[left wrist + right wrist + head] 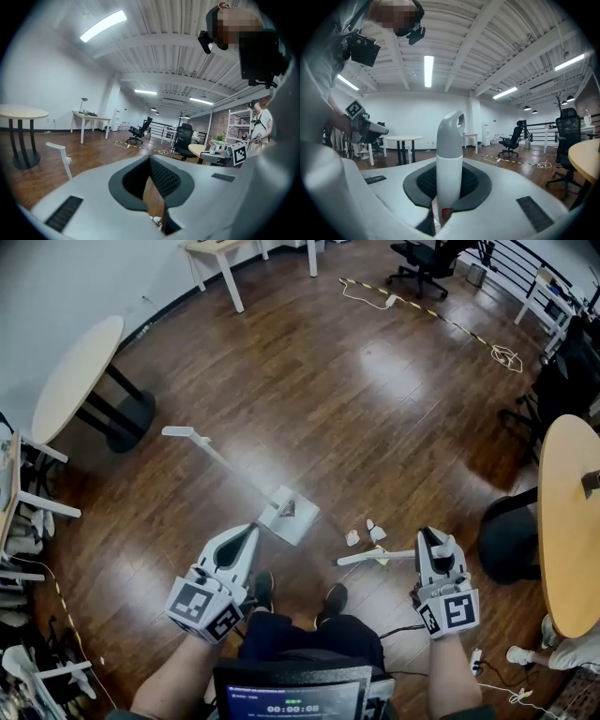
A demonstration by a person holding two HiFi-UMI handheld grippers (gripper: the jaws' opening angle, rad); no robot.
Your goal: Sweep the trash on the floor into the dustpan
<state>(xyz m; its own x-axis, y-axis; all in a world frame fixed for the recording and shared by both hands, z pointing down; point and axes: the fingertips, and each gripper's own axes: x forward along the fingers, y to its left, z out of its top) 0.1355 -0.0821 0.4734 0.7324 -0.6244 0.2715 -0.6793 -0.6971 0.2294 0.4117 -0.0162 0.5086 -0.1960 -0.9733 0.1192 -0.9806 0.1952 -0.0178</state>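
Note:
A white dustpan (290, 514) stands on the wood floor with its long handle (202, 448) leaning away to the left; a dark scrap lies in its pan. Two or three white crumpled bits of trash (363, 534) lie on the floor to its right. My right gripper (433, 538) is shut on the white broom handle (375, 558), which slants down and left to end near the trash. In the right gripper view the handle's grey top (450, 140) stands up between the jaws of the right gripper (449, 187). My left gripper (248, 532) hovers just left of the dustpan, slightly open and empty (152, 180).
A round table (75, 376) stands at the left and another (567, 521) at the right, with a black chair (511, 535) beside it. A striped cable (441, 315) crosses the far floor. The person's shoes (333, 598) are just below the trash.

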